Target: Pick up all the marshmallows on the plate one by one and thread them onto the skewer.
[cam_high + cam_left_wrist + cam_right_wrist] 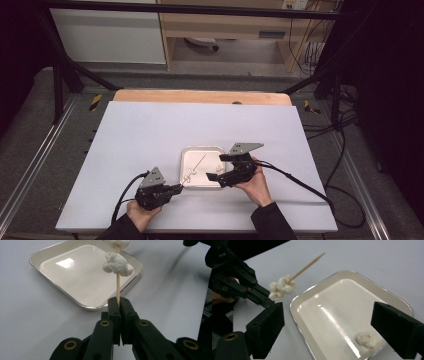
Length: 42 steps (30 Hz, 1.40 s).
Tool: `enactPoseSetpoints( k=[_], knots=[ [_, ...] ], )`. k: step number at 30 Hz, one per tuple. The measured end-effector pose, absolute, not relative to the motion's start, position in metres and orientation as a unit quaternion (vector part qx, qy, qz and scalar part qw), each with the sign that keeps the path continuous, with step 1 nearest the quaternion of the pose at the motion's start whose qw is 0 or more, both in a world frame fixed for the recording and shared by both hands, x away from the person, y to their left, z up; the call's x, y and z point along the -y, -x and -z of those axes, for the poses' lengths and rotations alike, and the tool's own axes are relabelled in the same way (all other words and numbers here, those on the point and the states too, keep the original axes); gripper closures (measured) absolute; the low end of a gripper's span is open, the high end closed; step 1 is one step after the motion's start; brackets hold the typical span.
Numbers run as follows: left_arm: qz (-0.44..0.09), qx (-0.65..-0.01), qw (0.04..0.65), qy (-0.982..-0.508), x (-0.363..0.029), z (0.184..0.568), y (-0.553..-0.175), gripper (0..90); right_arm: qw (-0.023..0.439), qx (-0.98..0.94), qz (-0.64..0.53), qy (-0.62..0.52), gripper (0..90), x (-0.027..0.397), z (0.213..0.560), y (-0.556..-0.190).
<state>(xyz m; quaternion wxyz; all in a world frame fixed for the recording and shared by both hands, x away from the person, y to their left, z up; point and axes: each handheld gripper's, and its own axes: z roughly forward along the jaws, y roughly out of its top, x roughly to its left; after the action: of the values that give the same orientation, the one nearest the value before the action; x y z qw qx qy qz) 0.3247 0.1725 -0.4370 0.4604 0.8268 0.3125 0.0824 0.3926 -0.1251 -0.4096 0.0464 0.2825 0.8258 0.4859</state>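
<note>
Your table (150, 135) lies under a pale sheet, and both your tongs work over its near edge. The white tray (189, 156) sits between them, just ahead of your left tongs (179, 188) and just beside your right tongs (216, 167), which hang over its right rim. Your right tongs (327, 327) stand wide with nothing between the jaws; in the right gripper view the tray's floor (332, 305) shows through the gap. Your left tongs (119, 305) are clamped tight on the lower end of a thin wooden skewer (117, 287), which rises from the jaws and leans out over the tray. White lumps of food (116, 263) are threaded on the skewer a little way above your left tongs, held in the air over the tray's near corner. One more white lump (366, 339) lies loose in the tray, just under the right tongs' jaw on the right of that gripper's view, not touched by it
</note>
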Motion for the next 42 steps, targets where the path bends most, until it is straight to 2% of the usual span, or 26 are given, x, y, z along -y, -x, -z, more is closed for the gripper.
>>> enactPoseSetpoints(
  k=[10,21,42],
  knots=[
    [-0.082,-0.312,0.46,-0.827,-0.173,0.437,-0.325,88.1,0.065,-0.843,-0.45,-0.288,6.4,0.135,0.419,-0.397],
    [-0.081,-0.311,0.46,-0.828,-0.173,0.437,-0.325,88.1,0.089,-0.857,-0.419,-0.285,14.7,0.135,0.425,-0.413],
    [-0.08,-0.31,0.459,-0.829,-0.172,0.437,-0.325,88.1,0.099,-0.891,-0.366,-0.248,46.7,0.119,0.437,-0.427]
  ],
)
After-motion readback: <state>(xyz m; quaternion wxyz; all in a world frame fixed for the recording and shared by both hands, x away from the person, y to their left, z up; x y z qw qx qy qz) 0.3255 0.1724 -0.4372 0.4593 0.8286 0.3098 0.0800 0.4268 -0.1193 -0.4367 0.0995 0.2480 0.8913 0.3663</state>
